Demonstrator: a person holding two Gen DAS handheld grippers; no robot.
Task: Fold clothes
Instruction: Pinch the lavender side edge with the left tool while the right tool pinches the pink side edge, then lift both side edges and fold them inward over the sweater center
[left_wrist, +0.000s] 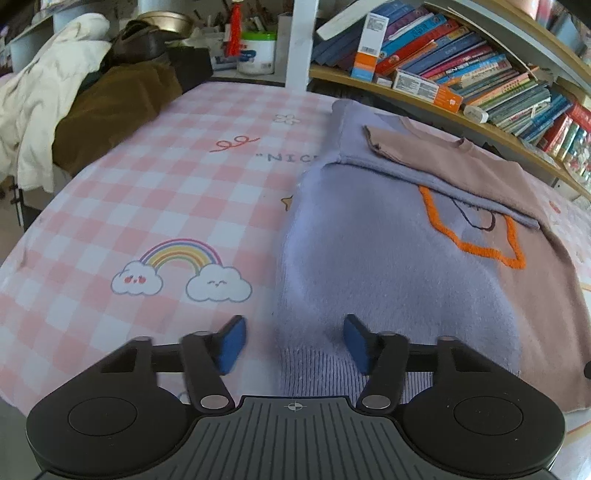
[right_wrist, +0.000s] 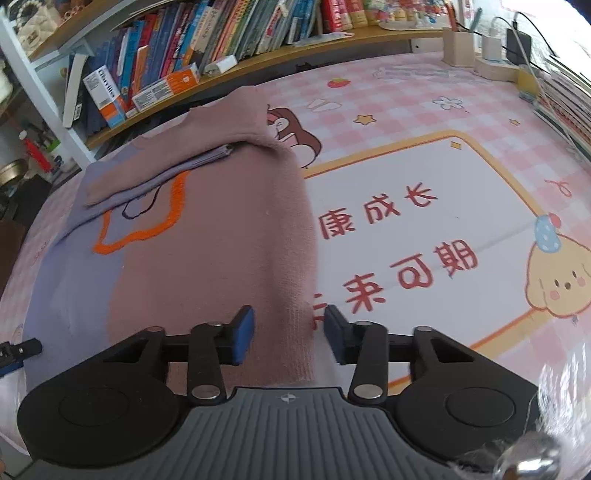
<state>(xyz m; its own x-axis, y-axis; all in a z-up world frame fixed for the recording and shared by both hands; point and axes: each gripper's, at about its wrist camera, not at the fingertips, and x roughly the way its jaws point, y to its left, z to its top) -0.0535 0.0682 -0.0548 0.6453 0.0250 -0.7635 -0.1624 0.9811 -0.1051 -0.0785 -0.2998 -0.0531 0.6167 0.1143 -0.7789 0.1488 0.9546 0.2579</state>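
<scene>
Positioning both claws at the near hem marks the current step: the sweater lies flat on the pink checked surface, with both sleeves already folded in across the chest, so the side folds appear done and the lengthwise fold remains. The garment is two-tone, lilac on the left half and dusty pink on the right, with an orange outlined motif partly covered by the folded lilac sleeve. The left claw stands open, its blue pads straddling the lilac ribbed hem corner; whether the pads touch the fabric cannot be told. The right claw is likewise open, one pad over the pink knit and the other beyond its edge above the printed surface, so that the pink ribbed hem corner lies between the jaws. Neither claw holds anything. The next move likely calls for closing each claw on its hem corner, lifting both corners together, and carrying the hem away toward the collar. Keep the two claws level and evenly spaced so the fold line runs straight, and lift gently so the loose sleeves are not dragged out of place. A bookshelf stands just behind the far edge.
</scene>
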